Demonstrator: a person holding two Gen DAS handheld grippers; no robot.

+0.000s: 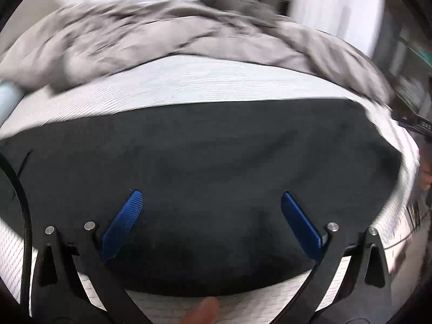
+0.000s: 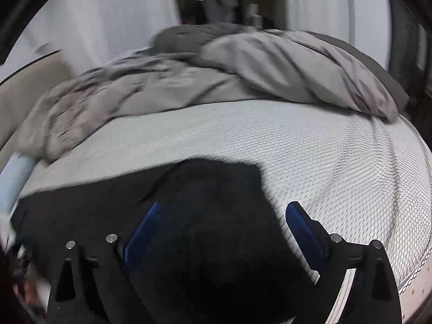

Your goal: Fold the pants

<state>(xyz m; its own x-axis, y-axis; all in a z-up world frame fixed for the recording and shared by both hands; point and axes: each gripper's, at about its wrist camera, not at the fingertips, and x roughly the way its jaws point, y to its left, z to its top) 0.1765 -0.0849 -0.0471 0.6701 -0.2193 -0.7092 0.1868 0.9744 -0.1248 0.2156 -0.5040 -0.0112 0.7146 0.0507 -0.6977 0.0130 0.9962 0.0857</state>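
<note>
Both views blurred. I am angled downward over the bed, both grippers pointing forward and down at the mattress.

Pants: dark, lying flat on the white textured mattress, spread wide across the near part of the bed. In the right wrist view the pants end in a squared corner just ahead of my fingers; bare mattress lies to the right of it.

My left gripper: jaws spread wide, blue pads well apart, nothing pinched between them. The dark cloth lies beneath and ahead; contact with it cannot be told.

My right gripper: jaws wide apart, holding nothing. Left pad over the pants, right pad over the pants' edge where white mattress begins.

Crumpled grey duvet heaped at the far side, apart from the pants. A fingertip shows at the bottom edge of the left wrist view.
</note>
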